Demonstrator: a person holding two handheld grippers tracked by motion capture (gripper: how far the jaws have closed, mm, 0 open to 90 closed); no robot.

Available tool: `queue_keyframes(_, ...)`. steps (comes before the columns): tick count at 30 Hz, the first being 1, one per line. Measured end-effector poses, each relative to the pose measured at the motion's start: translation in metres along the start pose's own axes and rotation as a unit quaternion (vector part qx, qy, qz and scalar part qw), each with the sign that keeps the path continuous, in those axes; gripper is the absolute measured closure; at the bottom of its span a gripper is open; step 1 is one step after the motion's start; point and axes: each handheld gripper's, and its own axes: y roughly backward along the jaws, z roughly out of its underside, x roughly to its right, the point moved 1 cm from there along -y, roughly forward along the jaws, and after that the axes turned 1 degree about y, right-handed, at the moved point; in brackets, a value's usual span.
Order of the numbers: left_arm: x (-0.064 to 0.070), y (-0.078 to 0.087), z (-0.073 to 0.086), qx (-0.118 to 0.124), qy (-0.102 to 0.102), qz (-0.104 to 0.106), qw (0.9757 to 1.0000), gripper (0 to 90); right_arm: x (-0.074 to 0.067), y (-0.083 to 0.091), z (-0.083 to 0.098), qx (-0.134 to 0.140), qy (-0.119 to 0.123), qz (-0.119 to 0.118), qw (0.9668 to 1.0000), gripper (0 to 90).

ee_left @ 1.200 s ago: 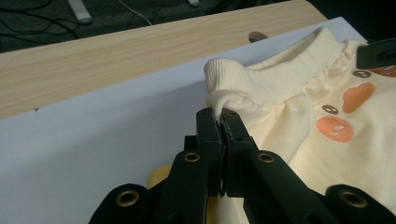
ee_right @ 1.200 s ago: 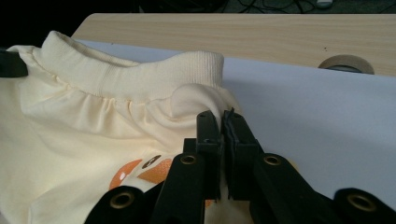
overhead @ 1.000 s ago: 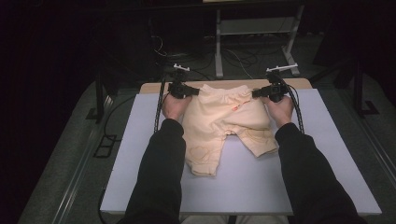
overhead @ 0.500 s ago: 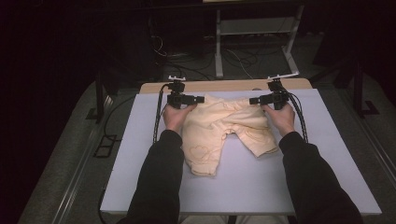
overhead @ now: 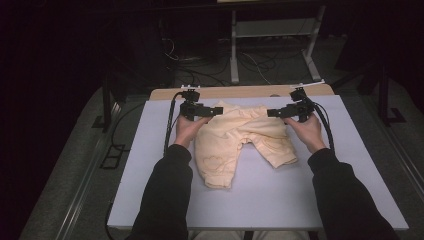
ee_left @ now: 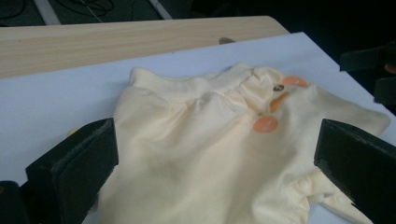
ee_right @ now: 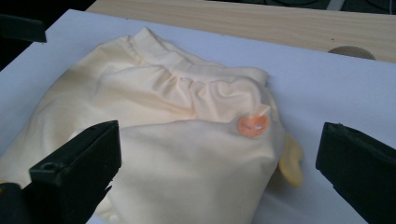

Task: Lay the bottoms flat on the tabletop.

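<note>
A pale yellow baby garment with orange patches lies on the white board; its top part is folded over and rumpled. My left gripper hovers at the garment's upper left corner and my right gripper at its upper right, both pointing inward toward each other. Both pairs of jaws have just been opening and now stand wide apart. In the left gripper view the garment lies below the left gripper without touching its pads. The right gripper likewise spans the folded cloth without pressing on it.
A wooden table edge runs behind the white board, with a small round mark in it. A metal stand and cables sit on the dark floor beyond. Each gripper trails a black cable.
Both grippers came toward the person and slightly inward, carrying the garment's top edge over, then opened and let go. The garment's top now lies folded and narrower.
</note>
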Motion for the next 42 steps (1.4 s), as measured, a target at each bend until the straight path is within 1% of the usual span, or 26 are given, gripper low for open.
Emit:
queue_keyframes(1, 0.001, 0.001, 0.001, 0.000, -0.003, -0.002, 1.0000, 0.0, -0.001, 0.002, 0.001, 0.000, 0.003, -0.003, 1.0000, 0.0)
queue_keyframes(4, 0.002, 0.005, 0.004, 0.004, -0.001, -0.001, 1.0000, 0.0, -0.003, 0.008, 0.002, -0.002, 0.008, -0.005, 1.0000, 0.0)
queue_keyframes(7, 0.004, 0.009, 0.008, 0.010, 0.003, 0.004, 0.9999, 0.0, -0.005, 0.014, 0.004, 0.002, 0.006, -0.011, 0.9999, 0.0)
queue_keyframes(9, 0.005, 0.010, 0.012, 0.010, 0.002, 0.007, 0.9999, 0.0, -0.006, 0.016, 0.007, 0.004, 0.005, -0.017, 0.9998, 0.0)
queue_keyframes(10, 0.006, 0.011, 0.014, 0.009, 0.002, 0.010, 0.9999, 0.0, -0.007, 0.017, 0.009, 0.004, 0.004, -0.020, 0.9998, 0.0)
queue_keyframes(12, 0.007, 0.014, 0.018, 0.009, 0.001, 0.014, 0.9999, 0.0, -0.010, 0.019, 0.014, 0.004, 0.013, -0.019, 0.9997, 0.0)
queue_keyframes(14, 0.008, 0.016, 0.022, 0.006, -0.005, 0.013, 0.9999, 0.0, -0.013, 0.021, 0.020, 0.001, 0.021, -0.016, 0.9996, 0.0)
queue_keyframes(15, 0.008, 0.017, 0.023, 0.005, -0.007, 0.011, 0.9999, 0.0, -0.014, 0.022, 0.023, 0.001, 0.020, -0.018, 0.9996, 0.0)
queue_keyframes(17, 0.010, 0.019, 0.025, 0.004, -0.008, 0.013, 0.9999, 0.0, -0.015, 0.025, 0.027, 0.003, 0.022, -0.022, 0.9995, 0.0)
queue_keyframes(20, 0.014, 0.023, 0.030, 0.012, -0.006, 0.020, 0.9997, 0.0, -0.018, 0.029, 0.033, 0.005, 0.021, -0.031, 0.9993, 0.0)
queue_keyframes(24, 0.020, 0.027, 0.039, 0.006, -0.013, 0.022, 0.9997, 0.0, -0.024, 0.033, 0.040, 0.002, 0.030, -0.036, 0.9989, 0.0)
queue_keyframes(27, 0.024, 0.030, 0.044, 0.006, -0.012, 0.028, 0.9995, 0.0, -0.027, 0.036, 0.045, 0.000, 0.035, -0.039, 0.9986, 0.0)
queue_keyframes(30, 0.028, 0.032, 0.049, 0.002, -0.021, 0.026, 0.9994, 0.0, -0.030, 0.039, 0.049, 0.002, 0.030, -0.049, 0.9984, 0.0)
queue_keyframes(32, 0.032, 0.034, 0.051, 0.002, -0.023, 0.030, 0.9993, 0.0, -0.032, 0.040, 0.053, 0.001, 0.032, -0.052, 0.9981, 0.0)
queue_keyframes(39, 0.046, 0.040, 0.061, 0.002, -0.048, 0.040, 0.9981, 0.0, -0.038, 0.041, 0.065, -0.004, 0.035, -0.060, 0.9976, 0.0)
queue_keyframes(42, 0.050, 0.042, 0.066, 0.004, -0.048, 0.045, 0.9978, 0.0, -0.040, 0.041, 0.068, -0.008, 0.036, -0.061, 0.9975, 0.0)
